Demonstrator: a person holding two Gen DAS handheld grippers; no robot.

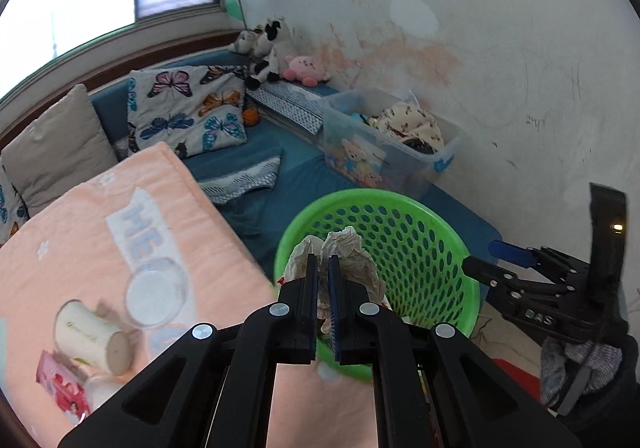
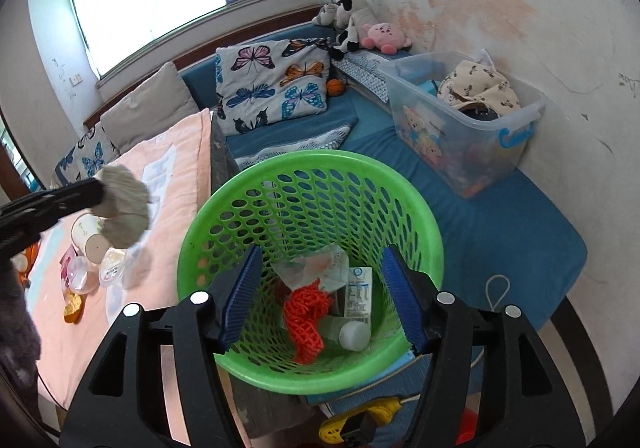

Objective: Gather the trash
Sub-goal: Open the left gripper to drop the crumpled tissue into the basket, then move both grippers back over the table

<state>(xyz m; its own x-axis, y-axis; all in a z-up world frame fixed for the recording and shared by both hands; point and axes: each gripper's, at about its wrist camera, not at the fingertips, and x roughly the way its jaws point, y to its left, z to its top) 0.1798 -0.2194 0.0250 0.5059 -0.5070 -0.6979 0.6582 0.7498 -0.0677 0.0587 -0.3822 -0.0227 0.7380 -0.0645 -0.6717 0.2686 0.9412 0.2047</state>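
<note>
Clamping a crumpled paper wad point(image 1: 344, 256), the left gripper point(image 1: 323, 300) sits lower centre, the green basket point(image 1: 460, 288) just right; the right gripper point(image 2: 320, 296), jaws apart and empty, hangs over it.

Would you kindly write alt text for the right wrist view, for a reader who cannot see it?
The right gripper, fingers apart and empty, hangs over a green perforated basket holding an orange net, a plastic bottle and wrappers. At left, the left gripper holds crumpled paper above a peach blanket.
</note>
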